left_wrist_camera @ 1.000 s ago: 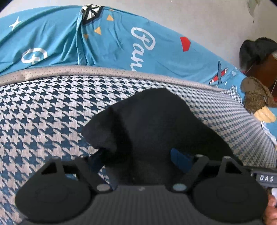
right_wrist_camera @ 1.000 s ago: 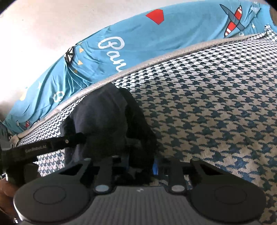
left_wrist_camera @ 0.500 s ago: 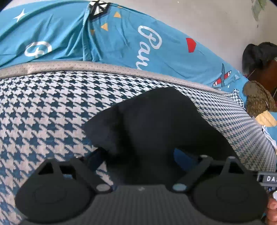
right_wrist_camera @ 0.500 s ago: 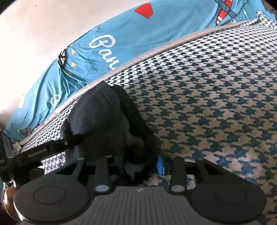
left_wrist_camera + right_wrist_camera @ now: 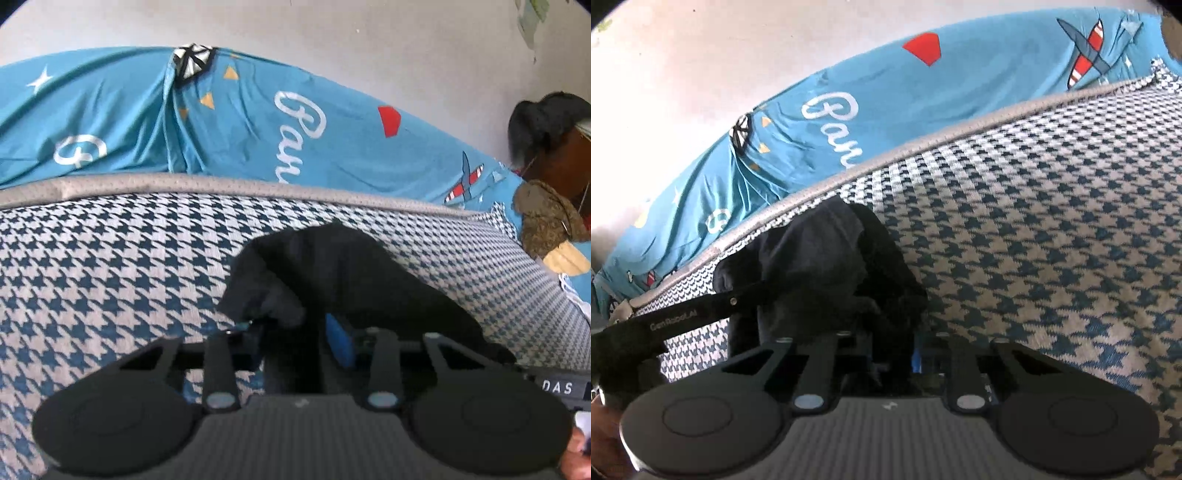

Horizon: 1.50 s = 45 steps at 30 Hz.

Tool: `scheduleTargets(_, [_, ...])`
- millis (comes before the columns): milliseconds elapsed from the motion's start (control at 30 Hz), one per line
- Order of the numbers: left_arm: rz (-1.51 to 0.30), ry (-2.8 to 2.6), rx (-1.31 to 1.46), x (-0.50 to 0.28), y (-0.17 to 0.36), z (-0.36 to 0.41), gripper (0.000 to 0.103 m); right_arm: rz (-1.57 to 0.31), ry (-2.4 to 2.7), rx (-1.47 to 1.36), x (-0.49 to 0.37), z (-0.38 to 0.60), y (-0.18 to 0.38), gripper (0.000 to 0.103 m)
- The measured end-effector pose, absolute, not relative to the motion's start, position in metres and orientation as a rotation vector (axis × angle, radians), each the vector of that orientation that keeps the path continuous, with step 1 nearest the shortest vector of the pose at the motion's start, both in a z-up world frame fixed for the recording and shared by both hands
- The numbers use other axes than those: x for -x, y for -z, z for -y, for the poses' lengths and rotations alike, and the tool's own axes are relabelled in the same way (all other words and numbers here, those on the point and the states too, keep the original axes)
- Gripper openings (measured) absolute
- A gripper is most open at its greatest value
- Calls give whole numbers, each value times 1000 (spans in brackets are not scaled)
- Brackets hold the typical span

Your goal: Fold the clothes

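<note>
Houndstooth bedding [image 5: 110,266] fills most of what we see, a blue printed sheet [image 5: 240,122] bunched along its far edge against a pale wall [image 5: 332,44]. We find the dark garment [image 5: 340,273] lying crumpled on the bedding, near that far edge. Our left gripper [image 5: 295,332] is clenched on the garment's near edge, cloth bunched between its fingers. Our right gripper [image 5: 890,347] grasps another part of the same garment [image 5: 820,266]. We see the left gripper's arm [image 5: 683,317] crossing the right view.
</note>
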<state>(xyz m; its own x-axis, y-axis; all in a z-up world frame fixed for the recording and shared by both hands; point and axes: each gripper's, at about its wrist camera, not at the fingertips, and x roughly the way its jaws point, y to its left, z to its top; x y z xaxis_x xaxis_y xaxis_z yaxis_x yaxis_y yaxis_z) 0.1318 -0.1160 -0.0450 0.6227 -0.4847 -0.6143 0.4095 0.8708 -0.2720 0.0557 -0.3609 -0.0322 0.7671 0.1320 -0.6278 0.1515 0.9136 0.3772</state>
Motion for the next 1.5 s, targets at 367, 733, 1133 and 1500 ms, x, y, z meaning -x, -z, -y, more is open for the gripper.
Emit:
scheduleTargets(367, [-848,479,308,-155,72,88,49,-733,38,-457,-58,365,39,21])
scheduleTargets(733, [-801,483,233,-150,69,110,32,-741,55,-482,-62,365,47,24])
scheduleTargets(1133, [-689,322,113,-119,27,102,15,-585,-51,-411,-52,346,16,19])
scheduleTargets(1500, [-828,332,281,-131,48,78,32,-708,25,-438,-53,355,31,19])
